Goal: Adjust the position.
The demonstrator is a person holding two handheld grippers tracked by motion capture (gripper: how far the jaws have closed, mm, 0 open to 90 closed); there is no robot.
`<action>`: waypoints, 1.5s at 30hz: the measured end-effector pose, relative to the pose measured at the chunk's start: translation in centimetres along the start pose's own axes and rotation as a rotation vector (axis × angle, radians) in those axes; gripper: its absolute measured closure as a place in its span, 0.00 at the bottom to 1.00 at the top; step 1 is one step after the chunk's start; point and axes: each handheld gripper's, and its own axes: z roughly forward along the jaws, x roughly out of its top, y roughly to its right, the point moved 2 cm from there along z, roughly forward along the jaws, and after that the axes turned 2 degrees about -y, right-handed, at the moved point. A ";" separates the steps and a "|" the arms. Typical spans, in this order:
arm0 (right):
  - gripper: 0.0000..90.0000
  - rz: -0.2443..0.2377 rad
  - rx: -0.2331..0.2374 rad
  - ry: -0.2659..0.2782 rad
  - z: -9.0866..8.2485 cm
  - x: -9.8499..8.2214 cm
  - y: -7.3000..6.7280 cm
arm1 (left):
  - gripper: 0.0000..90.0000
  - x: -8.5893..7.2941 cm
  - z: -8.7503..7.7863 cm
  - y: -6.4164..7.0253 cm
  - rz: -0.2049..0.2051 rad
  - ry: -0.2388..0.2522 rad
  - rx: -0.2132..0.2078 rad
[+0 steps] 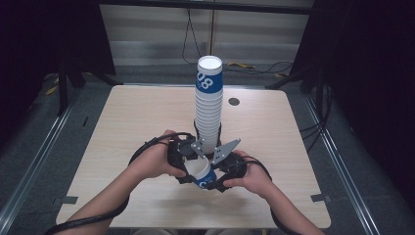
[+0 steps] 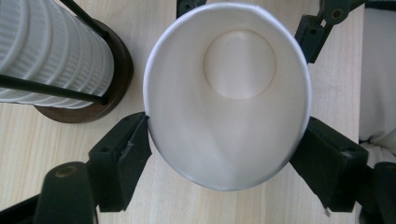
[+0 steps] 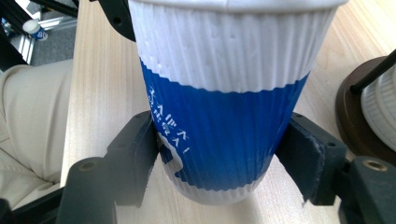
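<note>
Left hand-held gripper (image 1: 183,164) has its jaws pressed against the rim of a single paper cup (image 1: 200,174), one pad on each side; seen down its own view, the mouth of the cup (image 2: 227,98) is squeezed into an oval, so a harder pinch would likely crease the rim or make it spring out. That cup sits low over the counter (image 1: 122,127), just in front of the tall cup stack (image 1: 209,105) on its dark round base (image 2: 95,93). Right hand-held gripper (image 1: 220,174) clamps the blue ribbed body (image 3: 224,135) lower down, jaws touching both sides. With two grips on one thin cup, any pull in different directions could twist or tear it, and a swing of either hand could knock the nearby stack over.
</note>
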 end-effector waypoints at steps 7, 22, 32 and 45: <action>0.34 -0.001 -0.015 0.019 -0.4 -0.2 0.1 | 0.21 -0.7 -0.1 -0.2 -0.032 0.040 -0.010; 0.33 0.027 -0.037 0.036 -0.7 -1.2 0.5 | 0.22 -2.3 -0.3 -0.6 -0.089 0.099 -0.038; 0.33 0.037 -0.046 0.039 -0.7 -1.9 0.7 | 0.22 -3.3 0.3 -0.7 -0.116 0.084 -0.044; 0.33 0.052 -0.068 0.050 0.1 -2.8 0.9 | 0.22 -4.4 1.7 -0.4 -0.157 0.094 -0.066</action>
